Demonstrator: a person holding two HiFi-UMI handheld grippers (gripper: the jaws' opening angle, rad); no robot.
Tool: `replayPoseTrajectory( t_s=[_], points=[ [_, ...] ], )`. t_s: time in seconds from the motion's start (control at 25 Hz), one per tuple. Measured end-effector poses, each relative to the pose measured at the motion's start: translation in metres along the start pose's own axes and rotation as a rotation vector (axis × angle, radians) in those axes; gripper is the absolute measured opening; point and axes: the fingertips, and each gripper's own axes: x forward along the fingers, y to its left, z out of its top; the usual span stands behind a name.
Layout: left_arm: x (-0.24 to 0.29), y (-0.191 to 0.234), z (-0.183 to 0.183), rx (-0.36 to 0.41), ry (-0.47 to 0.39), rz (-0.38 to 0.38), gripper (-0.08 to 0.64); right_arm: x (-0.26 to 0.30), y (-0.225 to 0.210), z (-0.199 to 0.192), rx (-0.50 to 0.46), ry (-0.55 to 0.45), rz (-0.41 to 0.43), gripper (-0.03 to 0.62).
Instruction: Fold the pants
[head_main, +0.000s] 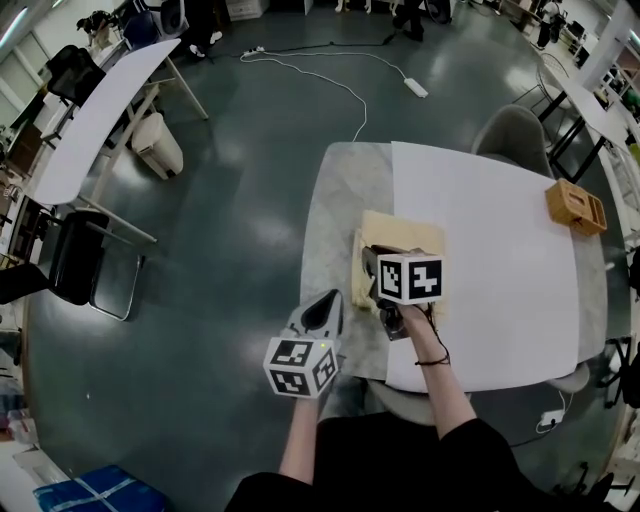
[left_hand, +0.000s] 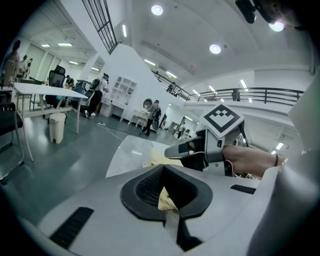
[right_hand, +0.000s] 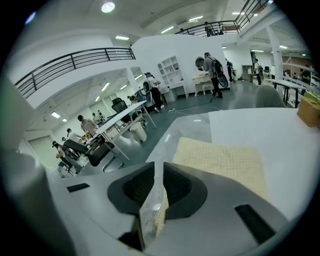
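Barely parted, right tool (right_hand: 158, 164) over pants (right_hand: 225, 160), left tool (left_hand: 163, 166) closed

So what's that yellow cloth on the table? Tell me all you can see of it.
The pants are pale yellow with a waffle-like weave, folded into a neat flat rectangle. They lie on the table, straddling its grey marble strip and white sheet. The right tool hangs over their near end, jaws slightly apart; I can't tell whether it touches them.
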Motion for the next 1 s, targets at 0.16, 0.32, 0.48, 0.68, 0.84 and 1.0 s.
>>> replayPoseTrajectory(
  t_s=[0.16, 0.32, 0.48, 0.68, 0.84, 1.0],
  points=[
    [-0.001, -0.014, 0.008, 0.025, -0.020, 0.003, 0.014, -0.021, -0.008, 0.002, -0.019, -0.038, 0.040, 0.024],
    [-0.003, -0.026, 0.018, 0.053, -0.042, 0.006, 0.014, -0.044, -0.014, 0.004, -0.041, -0.088, 0.084, 0.015],
    [-0.004, -0.042, 0.026, 0.091, -0.061, 0.007, 0.014, -0.073, -0.021, 0.007, -0.057, -0.166, 0.145, 0.015],
    [-0.010, -0.063, 0.039, 0.153, -0.096, 0.012, 0.014, -0.115, -0.028, 0.008, -0.029, -0.289, 0.233, 0.015],
    [-0.018, -0.079, 0.046, 0.179, -0.133, 0.023, 0.014, -0.149, -0.038, 0.006, -0.036, -0.375, 0.263, 0.015],
    [-0.027, -0.092, 0.052, 0.210, -0.174, 0.038, 0.014, -0.182, -0.045, 0.003, -0.070, -0.453, 0.283, 0.015]
  ],
)
